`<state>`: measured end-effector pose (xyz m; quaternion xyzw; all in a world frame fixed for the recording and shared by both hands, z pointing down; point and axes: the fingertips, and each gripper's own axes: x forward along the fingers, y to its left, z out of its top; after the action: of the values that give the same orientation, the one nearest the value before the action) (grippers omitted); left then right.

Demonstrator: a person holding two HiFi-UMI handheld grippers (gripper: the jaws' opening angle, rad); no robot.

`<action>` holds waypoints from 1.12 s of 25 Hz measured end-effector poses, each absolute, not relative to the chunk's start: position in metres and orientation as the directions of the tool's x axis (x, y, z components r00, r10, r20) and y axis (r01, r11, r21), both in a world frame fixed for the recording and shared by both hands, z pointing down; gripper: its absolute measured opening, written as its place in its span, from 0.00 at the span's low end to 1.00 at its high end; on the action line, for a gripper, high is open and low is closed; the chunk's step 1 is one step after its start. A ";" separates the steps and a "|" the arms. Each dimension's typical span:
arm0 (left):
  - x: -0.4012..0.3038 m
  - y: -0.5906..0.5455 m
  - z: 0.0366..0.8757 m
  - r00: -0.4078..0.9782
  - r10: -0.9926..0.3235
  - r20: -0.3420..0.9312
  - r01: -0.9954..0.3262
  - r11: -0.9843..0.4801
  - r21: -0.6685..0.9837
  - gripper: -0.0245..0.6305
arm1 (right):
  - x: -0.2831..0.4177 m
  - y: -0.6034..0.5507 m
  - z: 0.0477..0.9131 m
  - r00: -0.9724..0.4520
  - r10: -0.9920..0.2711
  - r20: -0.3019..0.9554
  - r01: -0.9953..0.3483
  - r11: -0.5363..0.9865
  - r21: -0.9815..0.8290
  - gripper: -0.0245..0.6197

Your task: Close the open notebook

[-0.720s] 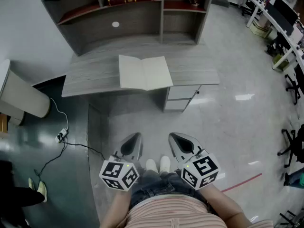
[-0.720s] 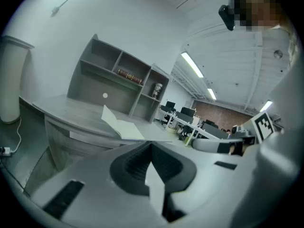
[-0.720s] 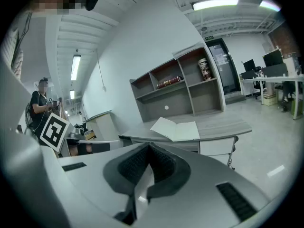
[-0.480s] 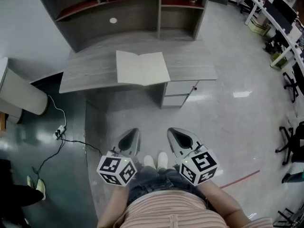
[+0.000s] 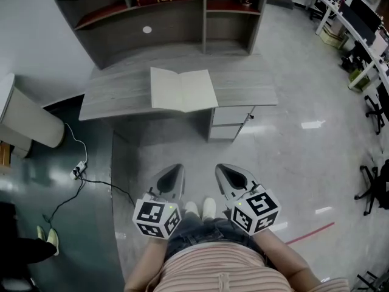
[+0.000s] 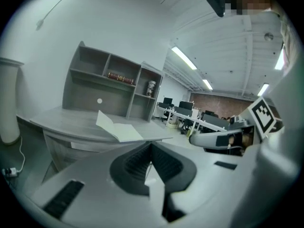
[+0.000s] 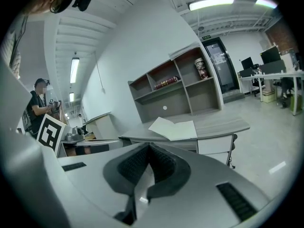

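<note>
- White pages face up: the notebook (image 5: 183, 90) lies open on the table (image 5: 115, 96), at its front edge. It sits in front of the shelf (image 5: 164, 17), mostly left of the drawers (image 5: 231, 121) below.
- Its spine runs front to back, away from you, so the open spread stretches left to right along the table edge. The left page looks a little raised and the right one lies flat.
- Your left hand-held gripper (image 5: 172, 174) has its jaws together with nothing between them, and you hold it low by your waist.
- Your right hand-held gripper (image 5: 227, 174) is the same: jaws together, empty, low, just beside the left one.
- Both are well apart from the notebook, with floor (image 5: 182, 151) between. The notebook lies straight ahead, and both point toward it.
- The left one sits more nearly in line with the spine, while the right one lines up just past the right page's outer edge. Neither is clearly nearer.
- Closing is not yet begun. I judge you must step up to the table first. You would then catch one page's outer edge and swing it over the spine. The raised left page looks easier to catch, which favours your left side.
</note>
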<state>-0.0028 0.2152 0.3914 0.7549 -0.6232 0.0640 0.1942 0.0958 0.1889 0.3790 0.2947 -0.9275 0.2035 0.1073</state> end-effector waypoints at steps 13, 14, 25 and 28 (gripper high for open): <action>-0.008 0.196 0.384 0.144 -0.925 0.352 -0.983 -0.094 0.155 0.06 | 0.118 0.158 0.372 -0.799 -0.524 0.296 -0.598 0.747 -0.291 0.05; -0.010 0.195 0.384 0.137 -0.924 0.358 -0.985 -0.087 0.152 0.06 | 0.118 0.155 0.372 -0.798 -0.526 0.295 -0.600 0.744 -0.295 0.05; -0.050 0.143 0.393 0.082 -0.919 0.386 -0.990 -0.030 0.139 0.06 | 0.093 0.104 0.382 -0.781 -0.534 0.323 -0.621 0.721 -0.307 0.05; -0.067 0.120 0.398 0.076 -0.914 0.397 -0.990 -0.021 0.141 0.06 | 0.078 0.083 0.386 -0.780 -0.529 0.336 -0.621 0.720 -0.309 0.05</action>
<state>-0.0666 0.1203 0.3980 0.7078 -0.6725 0.0976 0.1926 0.0781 0.0835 0.3856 0.3124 -0.9205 0.2061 0.1124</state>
